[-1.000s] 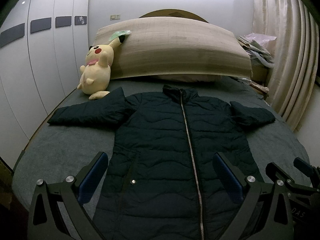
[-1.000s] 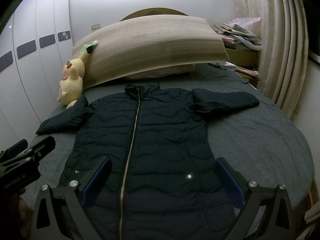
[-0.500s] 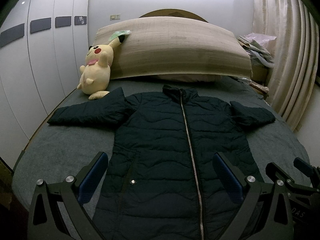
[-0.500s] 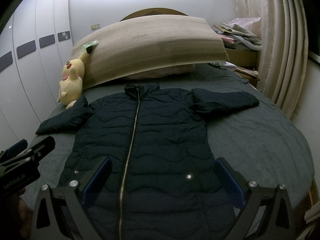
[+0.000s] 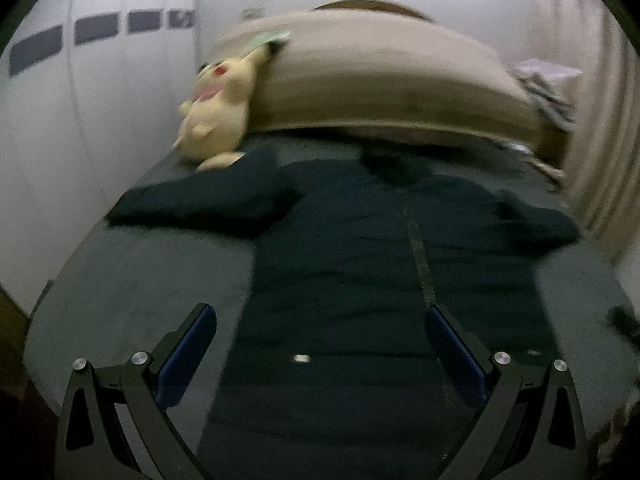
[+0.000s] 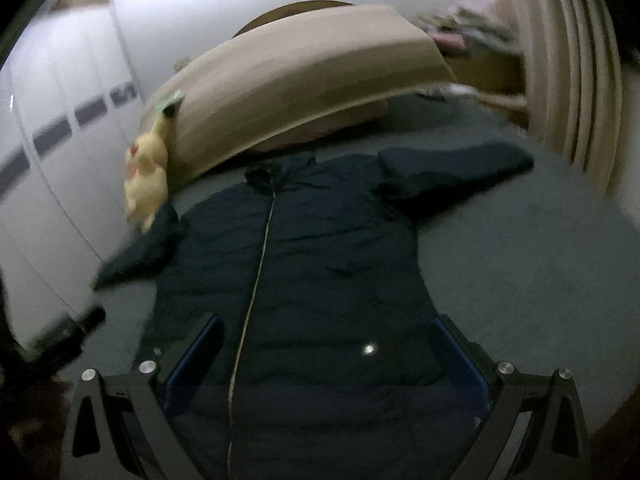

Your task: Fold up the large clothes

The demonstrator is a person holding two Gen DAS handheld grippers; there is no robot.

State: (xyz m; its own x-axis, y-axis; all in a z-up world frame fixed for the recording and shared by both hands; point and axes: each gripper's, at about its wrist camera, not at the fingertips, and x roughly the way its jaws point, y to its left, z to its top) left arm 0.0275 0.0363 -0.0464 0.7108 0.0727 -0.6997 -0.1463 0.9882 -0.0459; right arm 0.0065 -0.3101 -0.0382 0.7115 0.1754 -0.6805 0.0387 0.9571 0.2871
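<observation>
A dark navy quilted jacket (image 5: 360, 272) lies flat and zipped on the grey bed (image 5: 132, 280), collar towards the pillow, both sleeves spread out. It also shows in the right wrist view (image 6: 312, 280). My left gripper (image 5: 320, 328) is open and empty above the jacket's lower left part. My right gripper (image 6: 326, 336) is open and empty above the jacket's lower right part. Both views are blurred by motion.
A long beige pillow (image 5: 380, 84) lies across the head of the bed. A yellow plush toy (image 5: 216, 112) leans on its left end. White wardrobe doors (image 5: 80, 120) stand left, curtains (image 6: 576, 80) right, with a clutter pile (image 6: 472, 24) behind.
Both grippers have moved forward over the jacket; the right view has tilted. The views are now blurred. The jacket has not moved, and both grippers stay open.
</observation>
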